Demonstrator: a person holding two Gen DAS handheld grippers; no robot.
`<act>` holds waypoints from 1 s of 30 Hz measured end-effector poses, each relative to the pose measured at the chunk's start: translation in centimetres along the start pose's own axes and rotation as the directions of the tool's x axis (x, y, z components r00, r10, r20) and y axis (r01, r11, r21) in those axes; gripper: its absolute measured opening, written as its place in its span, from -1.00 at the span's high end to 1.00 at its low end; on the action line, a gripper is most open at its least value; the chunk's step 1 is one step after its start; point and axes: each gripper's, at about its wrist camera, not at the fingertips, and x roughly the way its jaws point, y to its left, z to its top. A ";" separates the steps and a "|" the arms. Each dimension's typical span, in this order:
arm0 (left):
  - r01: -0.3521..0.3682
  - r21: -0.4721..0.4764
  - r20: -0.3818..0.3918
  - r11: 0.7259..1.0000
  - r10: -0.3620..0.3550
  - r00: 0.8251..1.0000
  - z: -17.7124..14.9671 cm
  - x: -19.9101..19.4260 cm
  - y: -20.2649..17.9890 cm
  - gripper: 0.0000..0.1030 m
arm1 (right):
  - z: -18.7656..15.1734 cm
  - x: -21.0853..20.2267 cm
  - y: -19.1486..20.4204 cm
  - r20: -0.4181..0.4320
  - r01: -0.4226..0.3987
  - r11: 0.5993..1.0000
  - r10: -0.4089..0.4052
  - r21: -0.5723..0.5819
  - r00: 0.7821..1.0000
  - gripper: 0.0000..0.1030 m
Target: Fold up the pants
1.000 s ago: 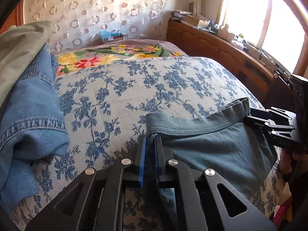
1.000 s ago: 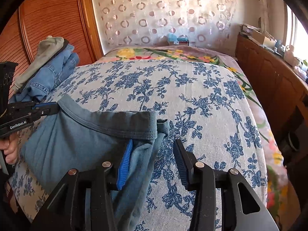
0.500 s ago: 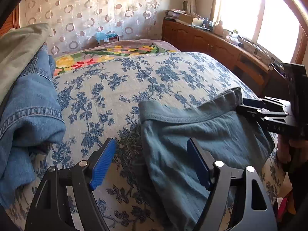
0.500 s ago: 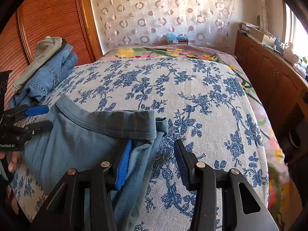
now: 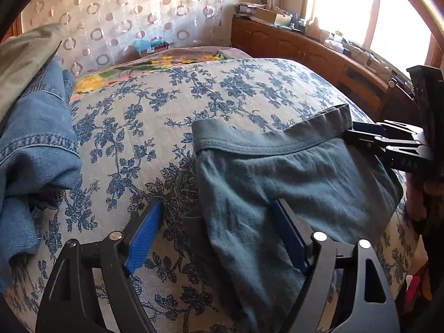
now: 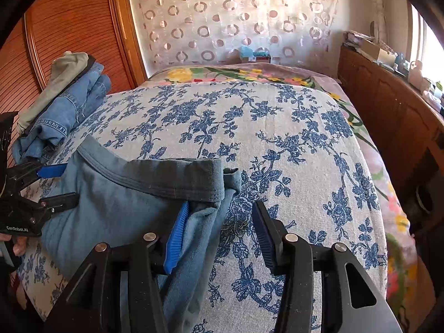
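Observation:
Blue-grey pants (image 5: 277, 177) lie on the flowered bedspread (image 5: 155, 116) with the waistband toward the far side. My left gripper (image 5: 219, 233) is open over the pants' left edge and holds nothing. My right gripper (image 6: 219, 230) is open at the waistband's right corner, one blue pad against the cloth. The pants also show in the right wrist view (image 6: 125, 194). The right gripper appears in the left wrist view (image 5: 360, 136) at the waistband's right end. The left gripper appears in the right wrist view (image 6: 58, 184) at the left end, jaws apart.
A pile of blue jeans (image 5: 30, 144) under a grey-green garment (image 5: 25, 55) sits at the bed's left side. A wooden sideboard (image 5: 319, 55) with clutter runs along the right under the window. A wooden wardrobe (image 6: 63, 27) stands left.
My left gripper opened and let go of the pants' left waistband corner, then drew back slightly. The right gripper stayed open at the right corner.

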 end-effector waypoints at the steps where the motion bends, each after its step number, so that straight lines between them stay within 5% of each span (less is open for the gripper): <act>1: -0.003 0.003 -0.001 1.000 0.003 1.000 0.0 0.0 0.0 -0.61 | 0.0 0.0 -0.1 -0.001 -0.003 1.000 0.003 0.003 1.000 0.05; 13: 0.009 0.005 -0.007 1.000 -0.009 1.000 0.1 0.2 -0.2 -0.68 | 0.4 0.1 0.0 -0.052 -0.088 0.995 0.090 0.035 0.995 0.05; 20: 0.006 0.009 -0.009 1.000 -0.006 1.000 0.1 0.2 -0.3 -0.69 | 0.8 0.3 0.6 -0.054 -0.102 0.995 0.103 0.010 0.993 0.75; 24: 0.023 0.004 -0.007 1.000 -0.023 1.000 0.2 0.2 -0.1 -0.69 | 0.3 -2.4 0.5 0.039 -0.094 0.995 0.093 0.035 0.995 0.78; 30: 0.076 -0.030 -0.002 0.997 -0.076 0.997 0.3 -0.2 0.8 -0.70 | -0.7 -1.4 0.9 -0.002 -0.031 0.999 0.031 0.011 1.000 0.77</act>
